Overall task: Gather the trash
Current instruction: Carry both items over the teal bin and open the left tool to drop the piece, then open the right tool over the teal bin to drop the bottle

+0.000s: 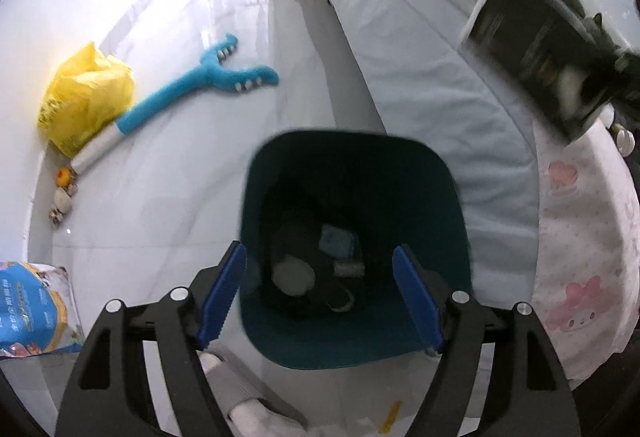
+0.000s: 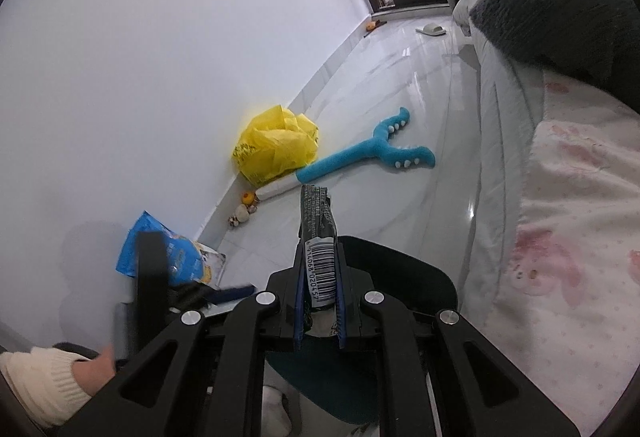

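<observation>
Glossy white tile floor point(image 1: 168, 197) between a white wall and a bed point(image 1: 420, 85) with a pale grey cover.

Bin point(image 1: 456, 237): dark teal, open-topped, standing on the floor just beside the bed's edge. Inside: a pale round lid, a small blue packet and other scraps, blurred.

Left gripper point(image 1: 320, 293): pointed steeply down, directly above the bin's mouth. Blue pads wide apart, nothing between them; the scraps in the bin lie below the gap.

Right gripper point(image 2: 319, 289): tilted down and forward over the bin's near rim. Blue pads clamped together on a dark wrapper point(image 2: 318, 233) with a white barcode label; the wrapper stands up and forward out of the jaws, above the bin's rim.

Person's hand point(image 2: 96, 365): cream knit cuff, lower left corner of the right wrist view, beside the other gripper's black frame.

Along the wall's foot: yellow plastic bag point(image 1: 88, 97), blue plush toy point(image 1: 208, 77) with a forked end lying against it, blue printed pouch point(image 2: 168, 257), small rubber duck point(image 1: 64, 177).

On the bed: grey fuzzy blanket point(image 2: 560, 13), pink-printed white cloth point(image 1: 580, 237).
</observation>
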Available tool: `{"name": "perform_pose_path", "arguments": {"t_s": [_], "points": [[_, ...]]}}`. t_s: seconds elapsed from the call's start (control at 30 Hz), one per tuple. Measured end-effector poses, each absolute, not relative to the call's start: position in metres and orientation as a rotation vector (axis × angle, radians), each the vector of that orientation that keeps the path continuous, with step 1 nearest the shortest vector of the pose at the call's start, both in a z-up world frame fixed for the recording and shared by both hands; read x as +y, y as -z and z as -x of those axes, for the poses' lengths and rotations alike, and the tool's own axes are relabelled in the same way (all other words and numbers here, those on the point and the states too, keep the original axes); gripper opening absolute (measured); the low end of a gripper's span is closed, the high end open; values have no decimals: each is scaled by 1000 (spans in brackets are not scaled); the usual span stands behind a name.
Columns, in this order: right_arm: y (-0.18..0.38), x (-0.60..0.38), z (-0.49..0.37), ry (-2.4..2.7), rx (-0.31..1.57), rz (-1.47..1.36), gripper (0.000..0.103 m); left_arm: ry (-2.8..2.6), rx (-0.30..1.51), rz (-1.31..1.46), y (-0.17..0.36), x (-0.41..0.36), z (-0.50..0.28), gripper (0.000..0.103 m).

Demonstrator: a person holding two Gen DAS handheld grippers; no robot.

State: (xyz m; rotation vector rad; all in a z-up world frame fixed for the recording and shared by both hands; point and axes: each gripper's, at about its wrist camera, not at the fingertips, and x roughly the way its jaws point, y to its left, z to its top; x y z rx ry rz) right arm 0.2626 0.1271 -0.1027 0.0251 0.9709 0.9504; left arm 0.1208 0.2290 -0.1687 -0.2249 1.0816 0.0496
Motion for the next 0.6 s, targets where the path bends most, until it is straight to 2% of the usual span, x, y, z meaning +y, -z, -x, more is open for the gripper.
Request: {"name": "perform_pose_path", "arguments": {"t_s": [0.6], "points": [[182, 194, -254, -880, 1133, 130, 13, -141, 743, 180, 79, 267, -90, 77]]}}
